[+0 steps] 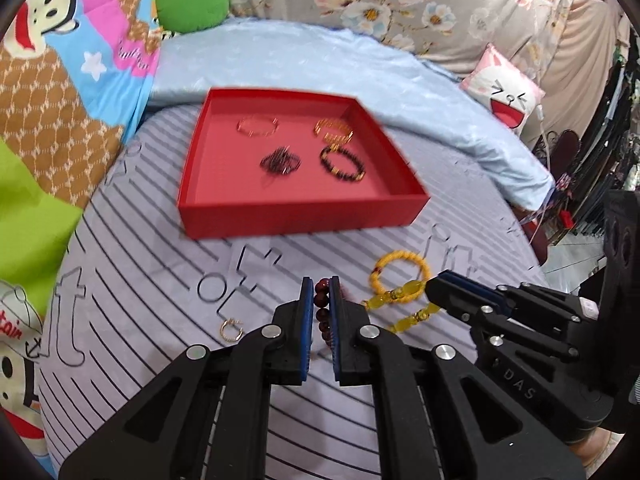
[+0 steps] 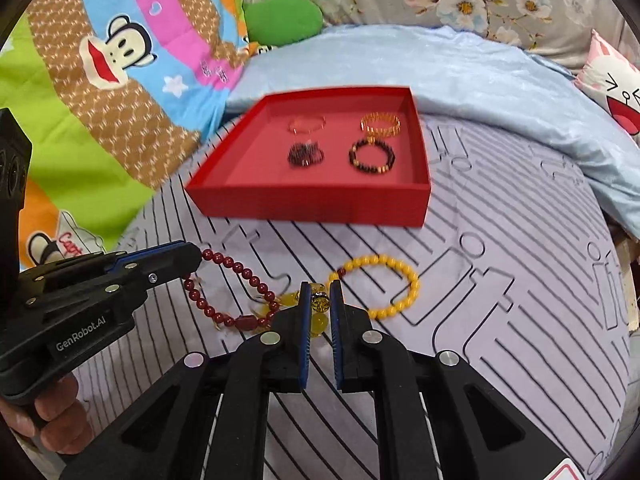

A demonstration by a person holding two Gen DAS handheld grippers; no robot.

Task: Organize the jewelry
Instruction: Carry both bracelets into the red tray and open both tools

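Note:
A red tray (image 1: 280, 216) (image 2: 312, 206) lies on the striped bedsheet and holds several bracelets. My left gripper (image 1: 321, 286) (image 2: 192, 256) is shut on a dark red bead bracelet (image 1: 322, 312) (image 2: 240, 270), which hangs onto the sheet. My right gripper (image 2: 319, 290) (image 1: 434, 286) is shut on the tail beads of a yellow bead bracelet (image 2: 394, 292) (image 1: 400, 278), whose loop lies on the sheet beyond the fingers. The two bracelets lie close together, their tails touching or tangled. A small gold ring (image 1: 231, 330) lies left of my left gripper.
A light blue blanket (image 1: 320, 64) is bunched behind the tray. Cartoon-print bedding (image 1: 60, 80) rises on the left. A white and pink cushion (image 1: 504, 92) sits at the far right. The bed edge drops off at the right.

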